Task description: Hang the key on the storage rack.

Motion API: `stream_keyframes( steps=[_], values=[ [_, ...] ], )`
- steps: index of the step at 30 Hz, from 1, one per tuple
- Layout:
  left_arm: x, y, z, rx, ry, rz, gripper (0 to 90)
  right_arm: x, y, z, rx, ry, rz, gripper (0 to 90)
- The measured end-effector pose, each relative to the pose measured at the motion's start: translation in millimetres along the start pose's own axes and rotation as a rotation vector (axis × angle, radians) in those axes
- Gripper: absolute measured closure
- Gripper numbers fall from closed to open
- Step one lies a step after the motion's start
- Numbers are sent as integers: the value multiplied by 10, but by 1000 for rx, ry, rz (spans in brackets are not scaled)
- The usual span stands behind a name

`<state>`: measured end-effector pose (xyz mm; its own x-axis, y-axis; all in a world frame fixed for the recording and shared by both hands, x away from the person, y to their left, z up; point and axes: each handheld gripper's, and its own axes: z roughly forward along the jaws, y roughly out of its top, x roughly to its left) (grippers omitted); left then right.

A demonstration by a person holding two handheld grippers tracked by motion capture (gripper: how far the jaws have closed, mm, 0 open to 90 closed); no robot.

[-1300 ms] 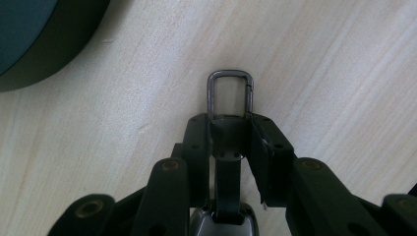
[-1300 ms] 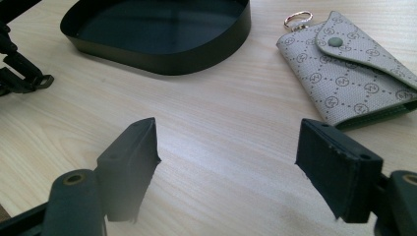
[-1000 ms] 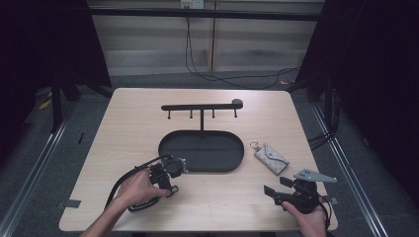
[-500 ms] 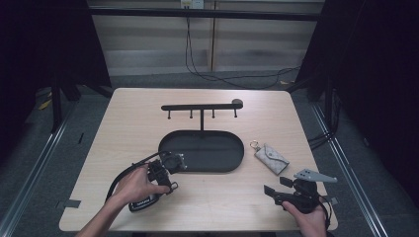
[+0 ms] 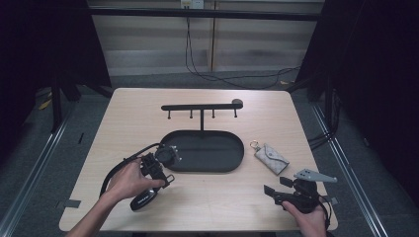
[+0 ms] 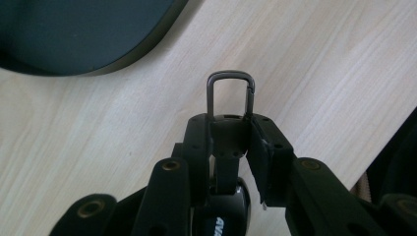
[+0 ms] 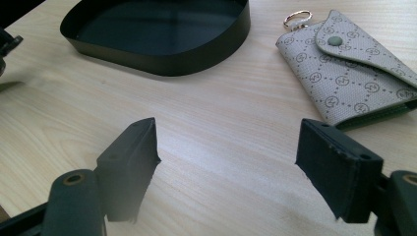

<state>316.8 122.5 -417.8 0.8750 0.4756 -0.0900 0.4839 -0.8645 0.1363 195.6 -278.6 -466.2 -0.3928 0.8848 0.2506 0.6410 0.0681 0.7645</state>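
- Writing: the pouch (image 7: pixel 350 69) carries a repeated round monogram inside a diamond grid; the letters are too small to read. White lettering sits on the glossy black fob (image 6: pixel 223 216) between the left jaws, cut off at the frame edge and unreadable.
- The left gripper (image 6: pixel 230 142) is clamped on that fob, whose metal clip (image 6: pixel 230 93) sticks out past the fingertips over bare table (image 6: pixel 319 64).
- In the high view the left gripper (image 5: pixel 157 170) sits just off the tray's (image 5: pixel 207 165) near-left rim, held in the left hand (image 5: pixel 129 180).
- Against the frame a second ago, the left hand has lifted a little and drawn slightly toward the near edge, away from the tray; the grip is unchanged.
- The right gripper (image 7: pixel 227 167) has not moved; its jaws stand apart with bare wood between them, nothing held.
- In the high view the right gripper (image 5: pixel 276 193) rests near the table's near-right corner, in the right hand (image 5: pixel 309 219).
- The pouch lies flat, right of the tray and apart from it, its ring (image 7: pixel 297 18) pointing away from the gripper.
- The rack (image 5: pixel 200 107) stands behind the tray.
- Open wood runs along the near edge between the two hands and left of the tray.
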Motion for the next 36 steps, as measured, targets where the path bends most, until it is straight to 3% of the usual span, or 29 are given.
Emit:
stream_keyframes(
  steps=[5, 10, 12, 23, 36],
  values=[
    [27, -26, -101, -15, 6, 14, 708, 3, 0, -1, 0, 2, 0, 233],
    [61, -45, -170, -32, 8, -12, 708, 2, 0, -2, -2, 2, 0, 232],
    [67, -50, -186, -31, -4, -15, 708, 1, 0, -2, -2, 2, 1, 232],
    [142, -66, -387, -51, 12, -30, 708, 3, 0, -1, -1, 2, 1, 233],
    [216, -42, -555, -36, 22, -44, 708, -1, 0, 0, -1, 1, 1, 232]
  ],
)
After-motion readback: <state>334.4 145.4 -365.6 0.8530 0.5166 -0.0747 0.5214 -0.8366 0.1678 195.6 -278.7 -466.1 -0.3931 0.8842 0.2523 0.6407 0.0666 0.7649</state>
